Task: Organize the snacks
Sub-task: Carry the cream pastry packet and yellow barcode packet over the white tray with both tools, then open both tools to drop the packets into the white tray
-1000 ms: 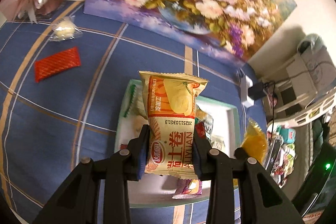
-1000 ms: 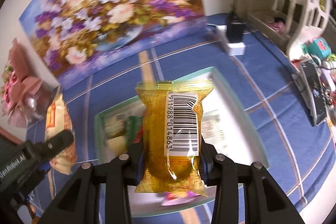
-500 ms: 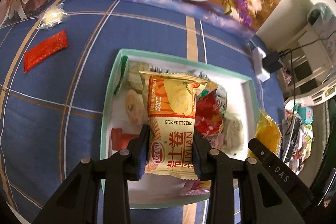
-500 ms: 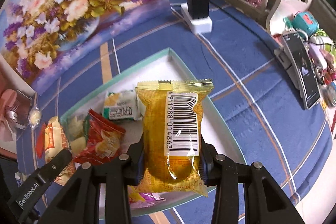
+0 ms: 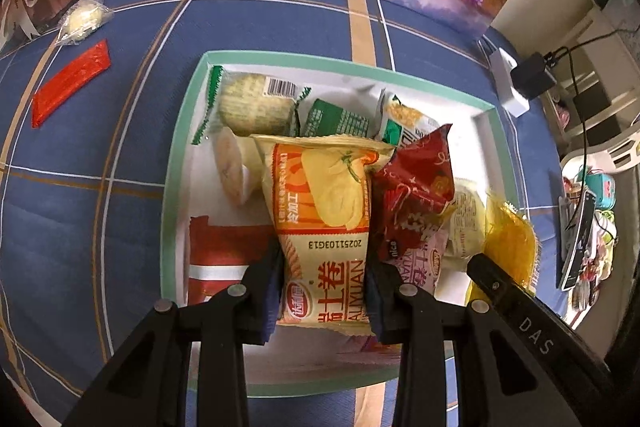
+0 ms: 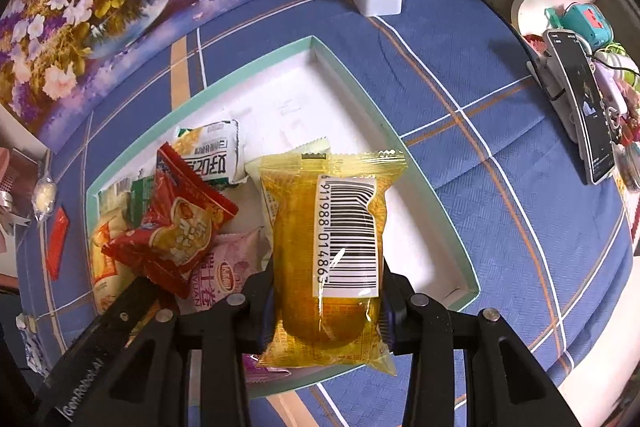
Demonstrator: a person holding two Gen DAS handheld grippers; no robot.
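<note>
Left wrist: left hand-held gripper [image 5: 325, 291] pinches egg-roll packet [image 5: 326, 227] over tray [image 5: 176, 163]

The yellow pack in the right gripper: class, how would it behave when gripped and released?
The yellow pack probably feels slippery: its film looks glossy. Held between the right gripper pads, it stands upright, so likely light. The round filling may squash.

Both tongs — left [image 5: 326, 291], right [image 6: 326, 311] — clamped tight, side by side, pointing downward.
</note>
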